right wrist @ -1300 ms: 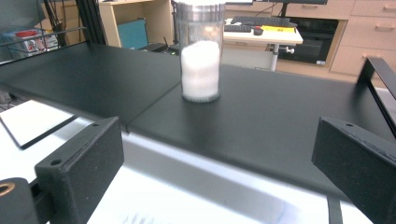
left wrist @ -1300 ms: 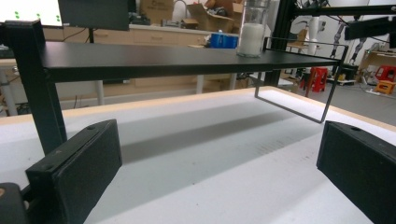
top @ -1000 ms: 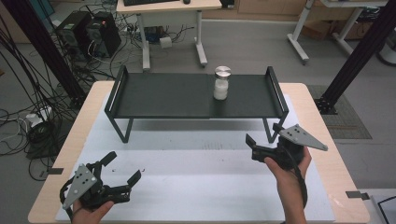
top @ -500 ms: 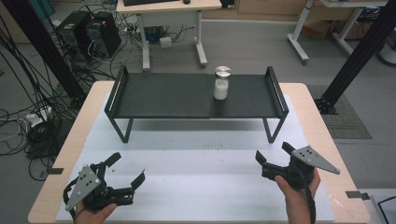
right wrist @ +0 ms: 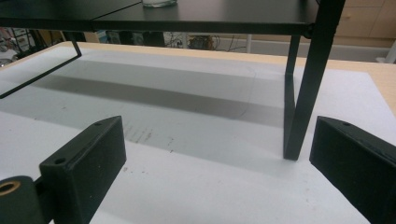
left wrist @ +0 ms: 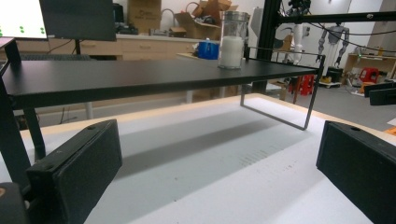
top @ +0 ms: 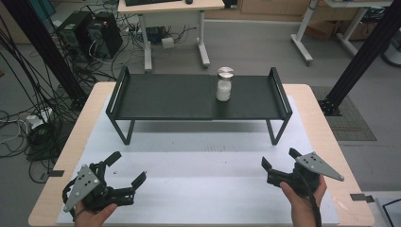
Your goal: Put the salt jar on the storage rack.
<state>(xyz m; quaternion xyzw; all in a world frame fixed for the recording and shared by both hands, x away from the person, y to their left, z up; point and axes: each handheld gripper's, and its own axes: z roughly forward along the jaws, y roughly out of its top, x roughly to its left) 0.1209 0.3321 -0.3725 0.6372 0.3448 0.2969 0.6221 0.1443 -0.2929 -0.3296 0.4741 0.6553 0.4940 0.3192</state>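
Note:
A small glass jar (top: 224,85) (left wrist: 232,42) with white contents and a metal lid stands upright on a long black shelf (top: 165,99) (left wrist: 140,77) at the table's far side, right of the shelf's middle. My left gripper (top: 128,166) (left wrist: 219,154) rests near the front left corner, open, nothing between its jaws. At the front right, my right gripper (top: 279,157) (right wrist: 219,154) is open too, with nothing between its jaws, pointing toward the shelf's right leg (right wrist: 308,79). The jar's base (right wrist: 159,3) peeks in at the top of the right gripper view.
A white mat (top: 203,161) covers most of the wooden table (top: 326,123). The shelf stands on thin black legs with open space beneath it. Cables, computers and other desks lie on the floor beyond the table.
My right gripper has drawn back toward the table's near edge and lower. The left gripper shifted slightly toward the near edge. The jar has not moved.

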